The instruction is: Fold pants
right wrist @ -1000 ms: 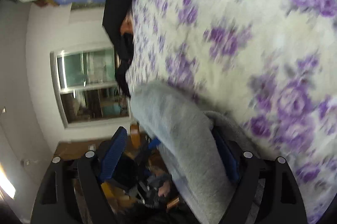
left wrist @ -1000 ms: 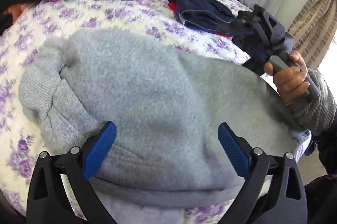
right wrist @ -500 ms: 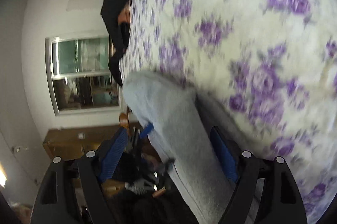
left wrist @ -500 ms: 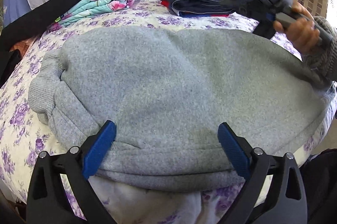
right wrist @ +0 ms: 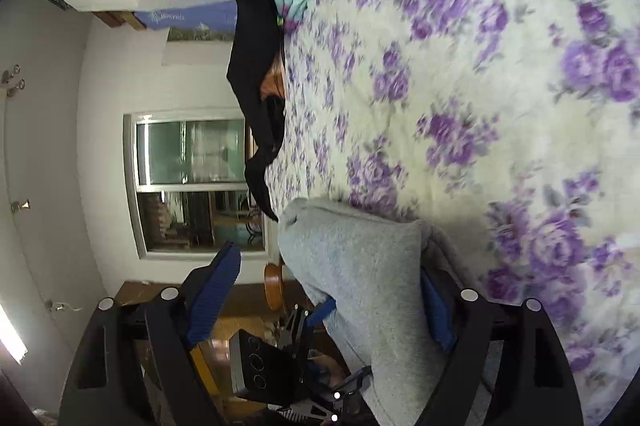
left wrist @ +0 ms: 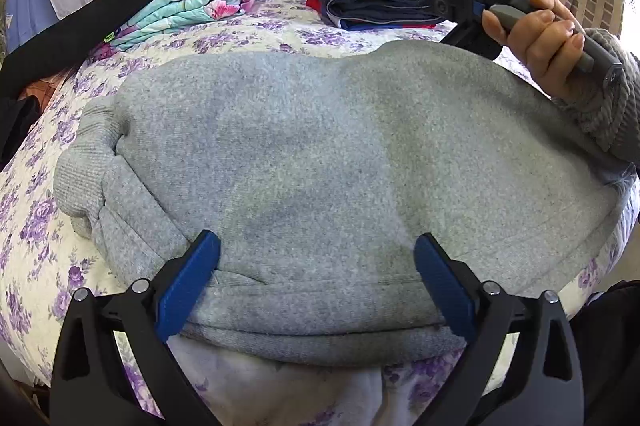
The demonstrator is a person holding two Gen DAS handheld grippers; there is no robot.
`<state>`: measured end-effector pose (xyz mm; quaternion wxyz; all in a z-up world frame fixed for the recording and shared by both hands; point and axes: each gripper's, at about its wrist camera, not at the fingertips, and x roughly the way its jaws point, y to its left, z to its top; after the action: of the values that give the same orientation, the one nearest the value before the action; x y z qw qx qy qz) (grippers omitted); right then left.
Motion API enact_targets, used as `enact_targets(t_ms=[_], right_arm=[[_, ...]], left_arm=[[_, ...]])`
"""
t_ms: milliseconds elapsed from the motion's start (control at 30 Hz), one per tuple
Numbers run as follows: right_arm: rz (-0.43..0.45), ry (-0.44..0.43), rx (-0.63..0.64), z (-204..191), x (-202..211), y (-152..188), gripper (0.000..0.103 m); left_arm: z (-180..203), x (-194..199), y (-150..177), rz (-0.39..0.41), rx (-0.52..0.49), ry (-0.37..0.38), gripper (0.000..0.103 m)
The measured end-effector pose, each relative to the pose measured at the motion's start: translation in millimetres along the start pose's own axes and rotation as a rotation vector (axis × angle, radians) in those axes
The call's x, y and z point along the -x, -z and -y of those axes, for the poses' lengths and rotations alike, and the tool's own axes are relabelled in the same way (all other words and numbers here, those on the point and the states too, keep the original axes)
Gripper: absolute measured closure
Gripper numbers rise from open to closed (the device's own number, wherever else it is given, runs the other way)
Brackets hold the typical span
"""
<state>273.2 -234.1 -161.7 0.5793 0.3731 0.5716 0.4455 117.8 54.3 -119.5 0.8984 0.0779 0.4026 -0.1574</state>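
While the grey pants [left wrist: 320,154] lie flat across the near edge of the bed [left wrist: 248,38], already doubled into a wide slab, next step looks like another fold across.

Left gripper [left wrist: 316,278]: jaws wide open, pads straddling the near hem, hovering over the cloth, nothing clamped. Right gripper [right wrist: 332,290]: jaws wide too; a fold of pants [right wrist: 360,278] sits between them against the right pad, left pad clear of it, so no pinch. In the left view the right tool is at the far right end of the pants, the person's hand [left wrist: 548,38] on its handle.

To do the fold well (judgement):
- grab both layers at each end, not just the top one
- close fully before lifting; thick fleece slips
- lift both ends together, keep edges aligned, lay over w/o dragging the bottom layer
- the near hem overhangs the bed edge, so watch for sliding off

Count:
- pants being folded: 1
- grippers: 2
- folded dark clothes stack [left wrist: 372,2]: 1, far side
- floral blanket [left wrist: 192,2]: 1
- black garment [left wrist: 80,26]: 1, far left
- window [right wrist: 192,182]: 1, right view only
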Motion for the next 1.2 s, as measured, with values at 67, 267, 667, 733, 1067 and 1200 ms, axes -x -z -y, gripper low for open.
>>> enact_targets(t_ms=[67,267,667,733,1067,1200], right_arm=[[-0.015,0.021,-0.030,8.9,3.1,1.7,0.025],[0.083,0.298,0.067,-2.8,31.1,-0.3,0.025],[0.143,0.593,0.370,-44.6,26.0,121.8,0.068],[0.175,0.705,0.339,-17.2,30.9,131.9,0.096],[0.573,0.781,0.363,-16.9,173.8,247.5,0.042],[0.785,0.861,0.182,5.2,253.2,293.0,0.042]], left_arm=[[0.8,1.2,-1.5,-0.008,-0.003,0.000,0.007],[-17.2,27.2,-31.1,0.014,0.068,0.073,0.007],[-36.0,-12.4,-60.5,-0.035,-0.024,-0.110,0.007],[-33.3,-15.9,-46.5,-0.012,-0.088,-0.149,0.007],[-17.7,24.4,-43.6,0.092,-0.055,-0.047,0.007],[26.4,30.2,-47.7,0.113,-0.122,0.099,0.007]])
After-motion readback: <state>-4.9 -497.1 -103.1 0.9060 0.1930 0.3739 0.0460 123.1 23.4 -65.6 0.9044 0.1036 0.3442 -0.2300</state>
